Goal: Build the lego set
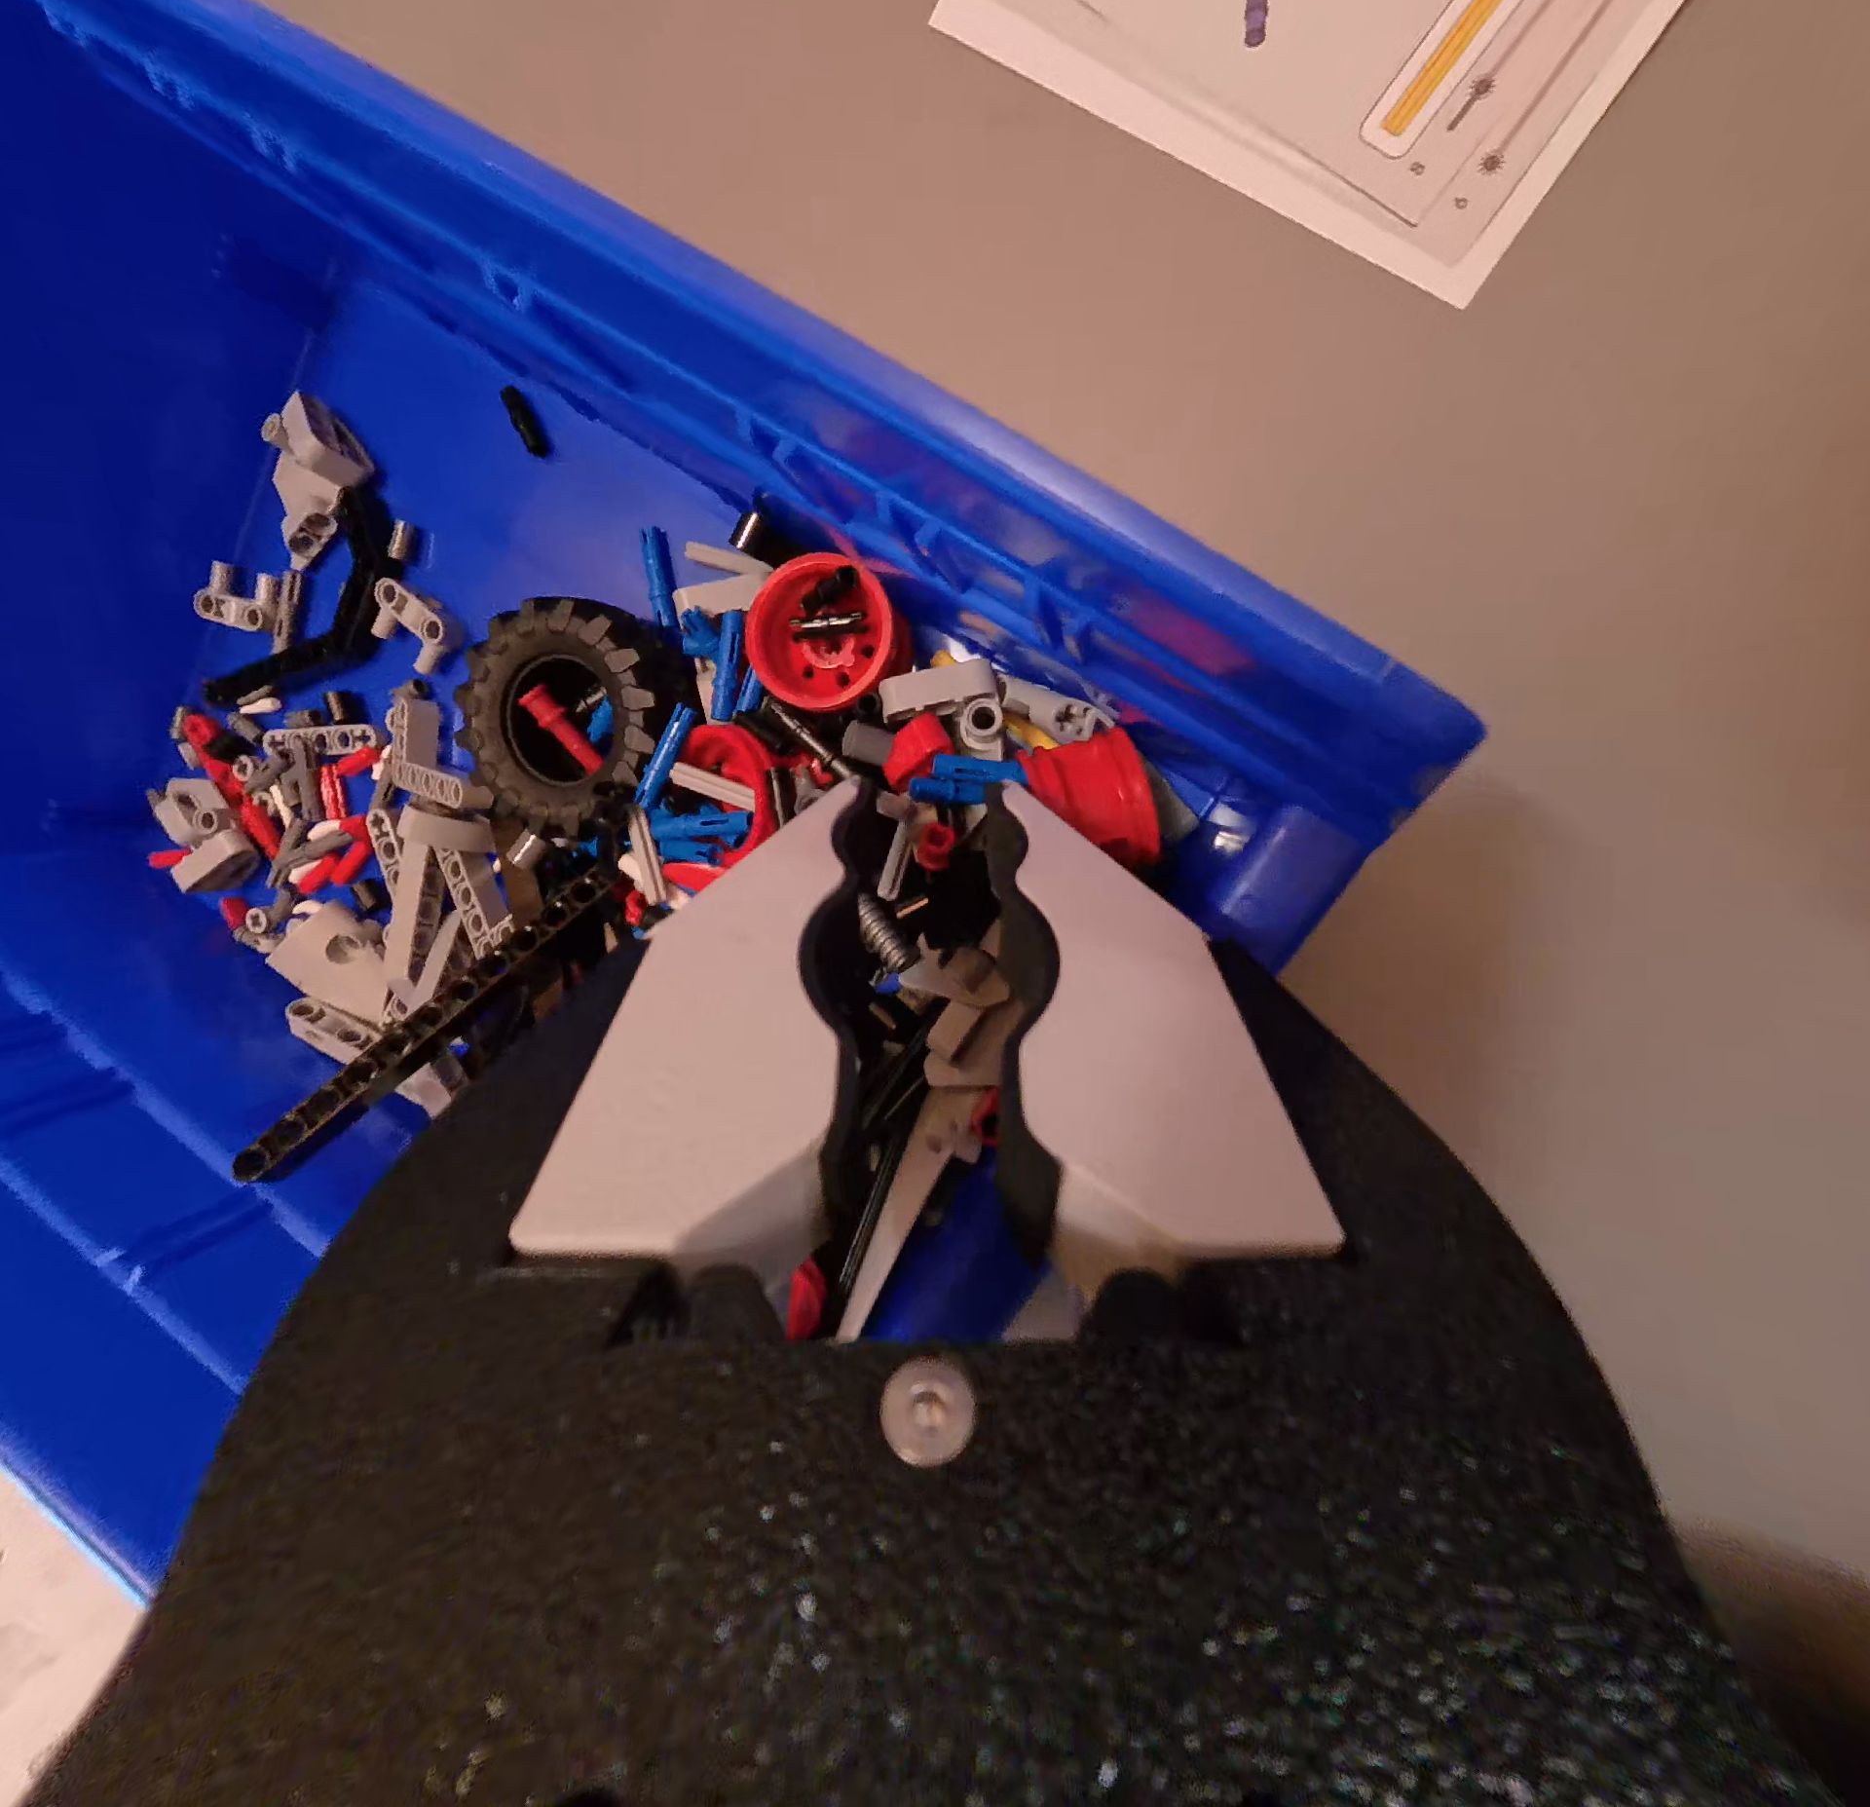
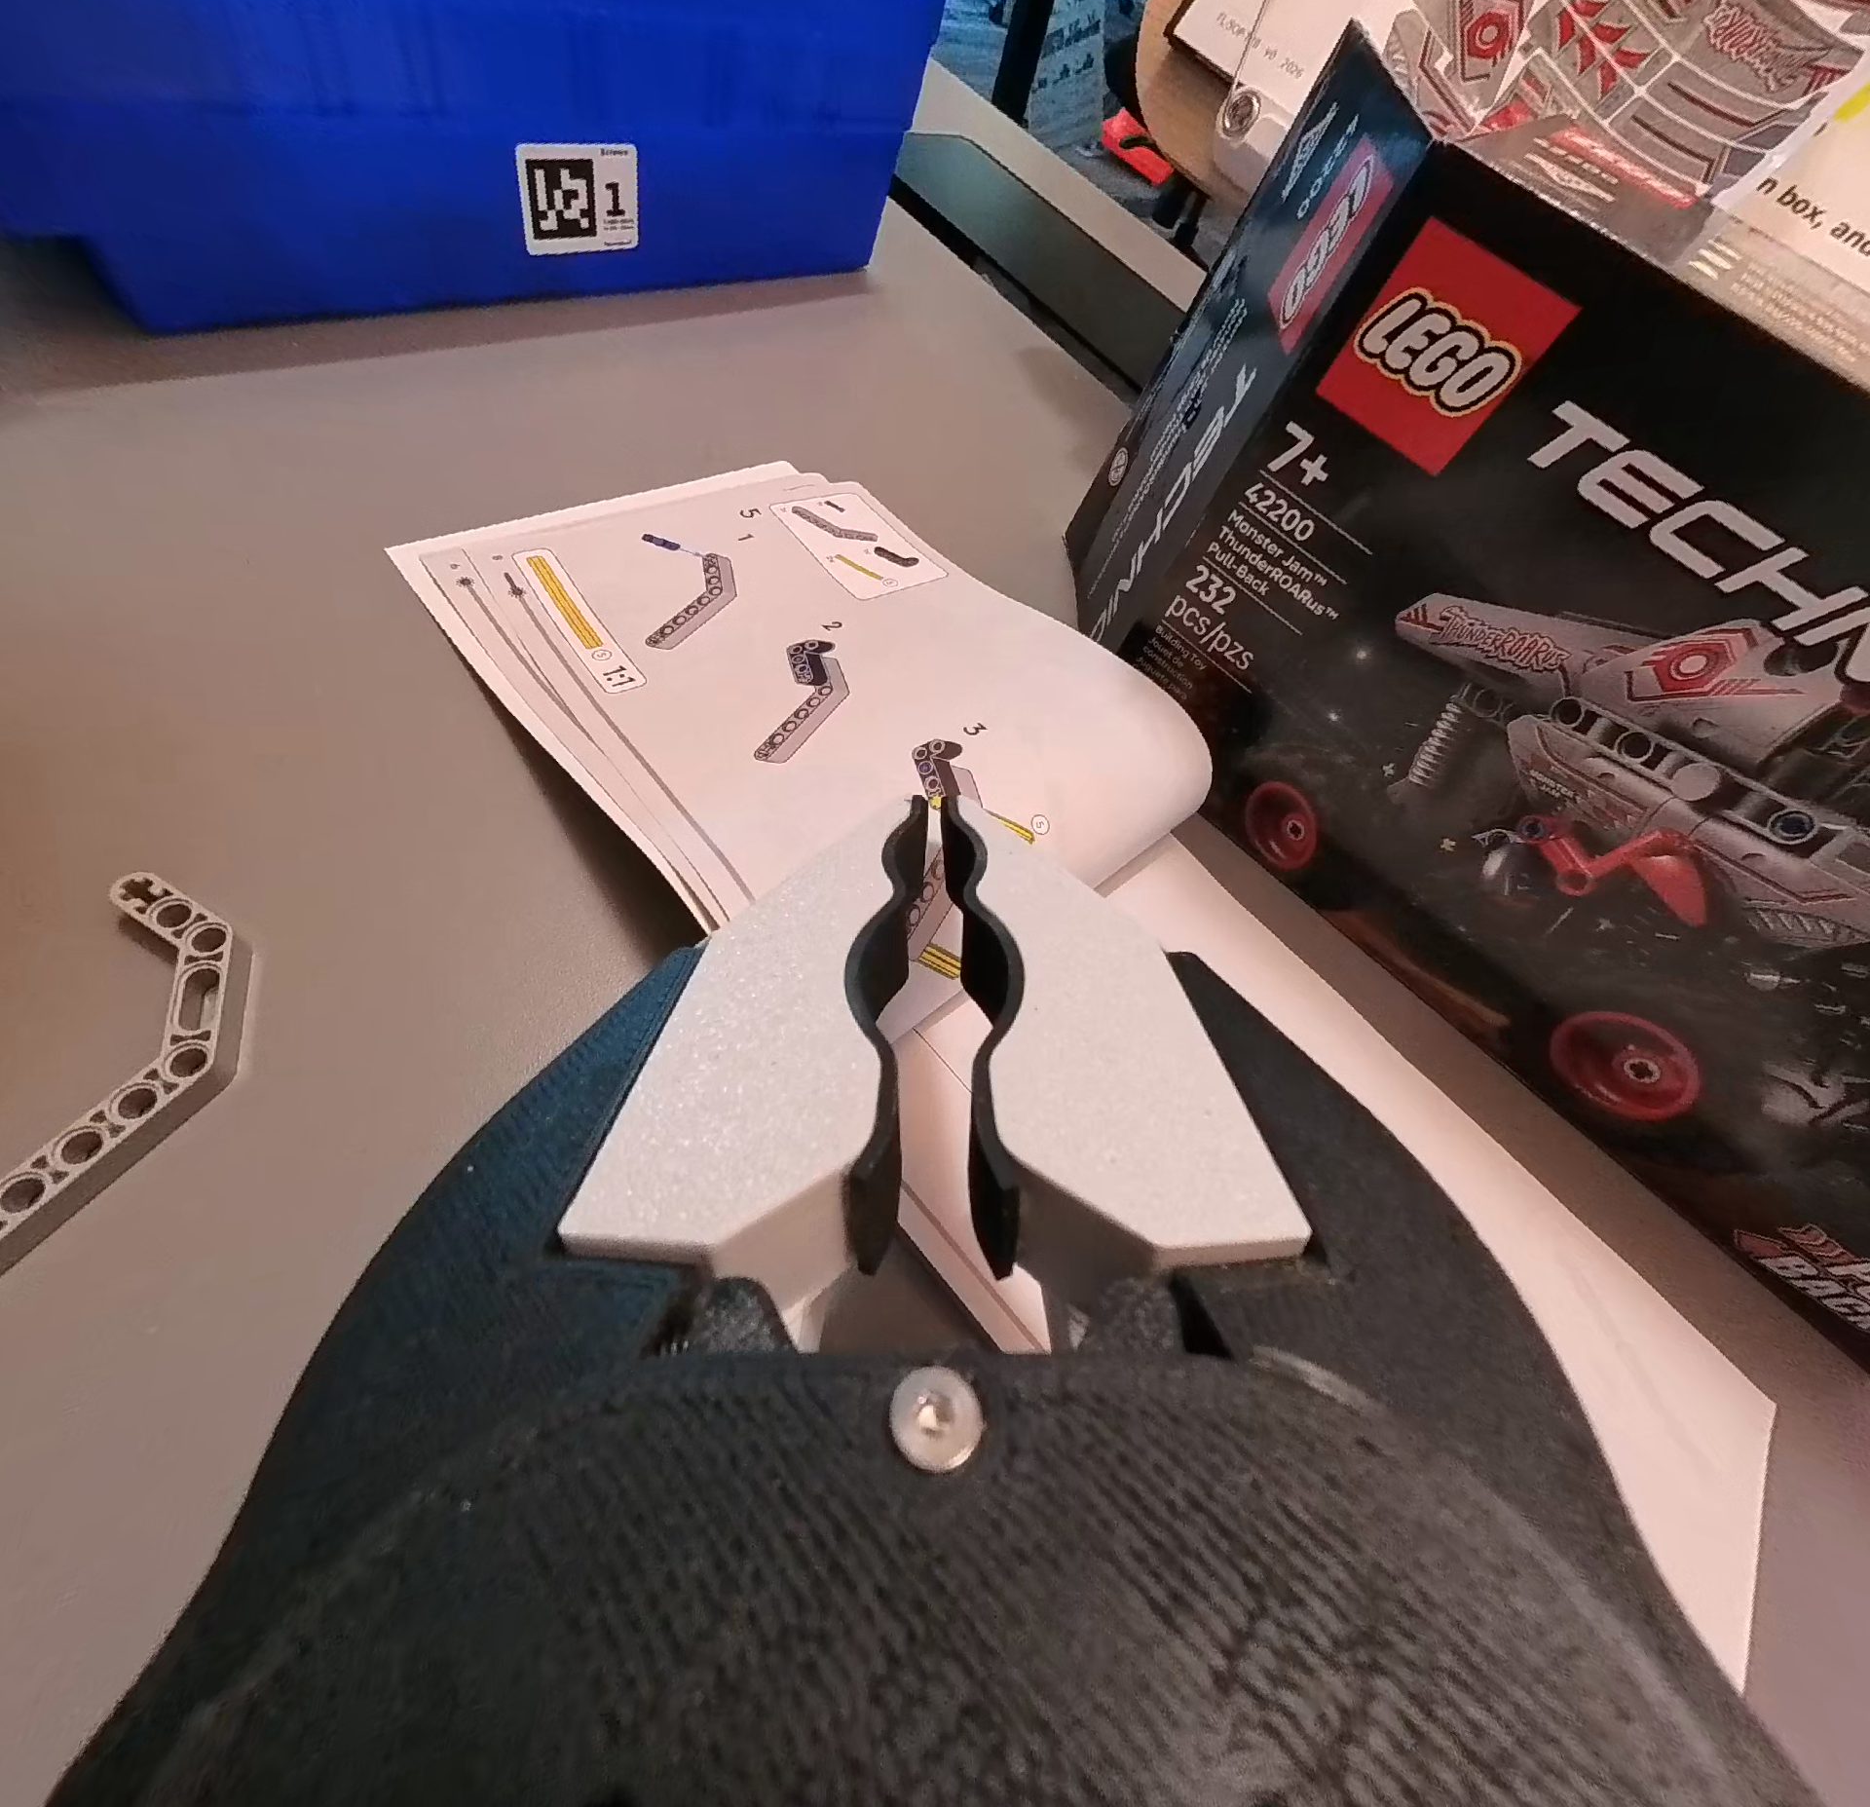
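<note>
L gripper: grey fingers w/ black pads, parted, nothing held, tips just above heap of small red/blue/grey/black plastic lego parts in blue plastic bin.
R gripper: tips nearly together, narrow slit, empty, hovering over open white paper instruction booklet.
Risk: parts tangled, so pinch may lift neighbours or drop pin; bin wall close on R of tips may block closing.
Black rubber tyre, red plastic wheel hub crowd heap.
Bent grey plastic beam lies apart on grey table.
Far: dark cardboard lego box.
</note>
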Available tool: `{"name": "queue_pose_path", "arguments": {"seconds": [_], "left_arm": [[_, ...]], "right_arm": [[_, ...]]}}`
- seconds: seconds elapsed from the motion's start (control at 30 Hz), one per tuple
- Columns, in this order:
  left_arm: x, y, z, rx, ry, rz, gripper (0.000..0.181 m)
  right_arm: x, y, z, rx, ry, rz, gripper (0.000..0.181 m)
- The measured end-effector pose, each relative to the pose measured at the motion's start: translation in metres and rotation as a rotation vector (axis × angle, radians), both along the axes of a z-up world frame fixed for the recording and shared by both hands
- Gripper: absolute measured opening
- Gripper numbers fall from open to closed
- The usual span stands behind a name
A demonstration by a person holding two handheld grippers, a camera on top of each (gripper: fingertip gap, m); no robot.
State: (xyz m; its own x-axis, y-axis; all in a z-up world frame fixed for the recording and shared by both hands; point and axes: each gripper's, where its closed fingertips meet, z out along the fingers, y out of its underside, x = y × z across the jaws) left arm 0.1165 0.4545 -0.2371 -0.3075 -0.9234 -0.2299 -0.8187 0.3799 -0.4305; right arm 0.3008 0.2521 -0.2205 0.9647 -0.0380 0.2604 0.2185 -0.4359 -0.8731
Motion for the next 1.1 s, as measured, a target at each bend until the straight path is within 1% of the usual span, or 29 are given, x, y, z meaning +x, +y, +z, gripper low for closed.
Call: {"name": "queue_pose_path", "arguments": {"seconds": [0.1,0.17,0.23,0.4,0.67,0.83,0.97,1.03,1.1], "left_arm": [[0.002,-0.002,0.001,-0.014,-0.024,-0.036,0.019],[0.002,-0.004,0.0,-0.01,-0.038,-0.087,0.014],[0.001,0.001,-0.004,-0.002,-0.028,-0.071,0.007],[0.001,0.005,-0.006,-0.041,-0.035,-0.039,0.009],[-0.001,0.008,-0.002,-0.066,-0.063,-0.021,0.006],[-0.002,0.017,0.011,-0.084,-0.132,0.005,0.006],[-0.002,0.02,0.032,-0.121,-0.245,0.03,0.006],[-0.003,0.017,0.048,-0.141,-0.309,0.031,0.006],[-0.003,0.009,0.067,-0.156,-0.381,0.021,0.006]], "right_arm": [[0.0,0.0,0.001,0.005,-0.001,0.001,0.0],[0.0,0.0,0.001,0.006,0.0,0.001,0.0],[0.0,0.0,0.001,0.004,0.001,0.001,0.0],[0.0,0.0,0.001,0.005,0.0,0.0,0.0],[0.0,0.0,0.001,0.005,0.0,-0.001,0.0],[0.0,-0.001,0.001,0.008,-0.002,-0.001,0.0],[0.002,-0.002,0.002,0.011,-0.005,-0.008,0.004],[0.0,-0.003,0.007,0.039,0.009,0.006,0.013],[-0.003,-0.005,0.017,0.077,0.019,0.014,0.032]]}}
